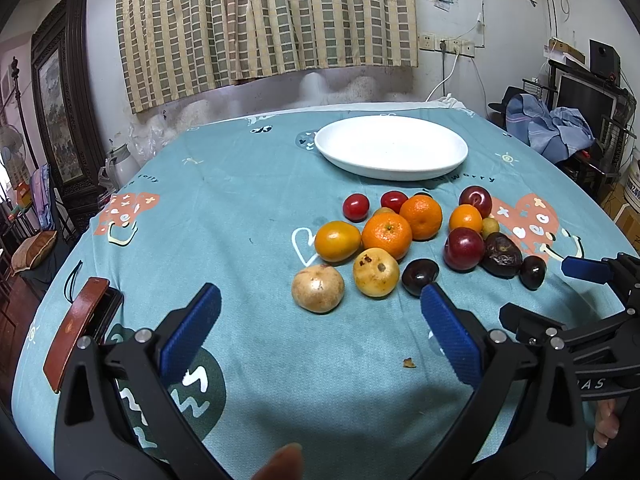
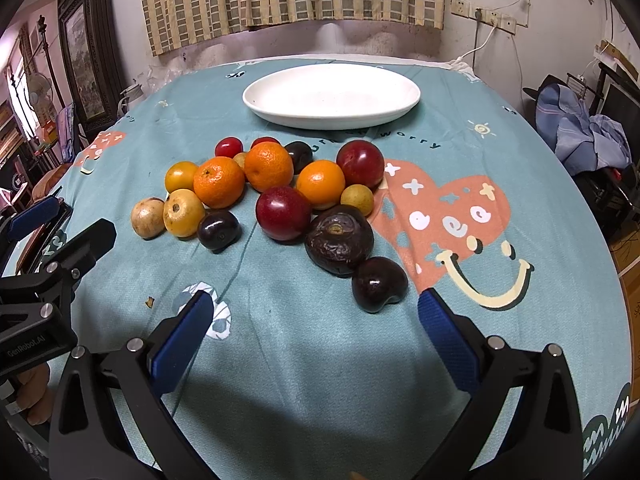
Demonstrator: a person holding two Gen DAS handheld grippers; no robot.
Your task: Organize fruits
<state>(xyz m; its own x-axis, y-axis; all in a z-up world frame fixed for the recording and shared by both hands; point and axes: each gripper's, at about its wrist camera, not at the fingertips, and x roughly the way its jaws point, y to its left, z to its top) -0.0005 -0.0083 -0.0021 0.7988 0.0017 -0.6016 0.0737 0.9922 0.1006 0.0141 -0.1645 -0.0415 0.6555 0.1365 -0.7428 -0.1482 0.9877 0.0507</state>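
Both jaws stand spread, gripping nothing: left gripper (image 1: 320, 320) and right gripper (image 2: 314, 320) hover low in frame over the teal patterned tablecloth (image 1: 240, 200) (fruits untouched), loose fruit cluster (image 2: 272, 192) mid-frame, empty white oval plate (image 2: 332, 96) above it

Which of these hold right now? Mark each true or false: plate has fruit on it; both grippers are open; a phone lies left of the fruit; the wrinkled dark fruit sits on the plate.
1. The plate has fruit on it. False: it is bare.
2. The left gripper and right gripper are open. True.
3. A phone lies left of the fruit. True.
4. The wrinkled dark fruit sits on the plate. False: it lies on the tablecloth.
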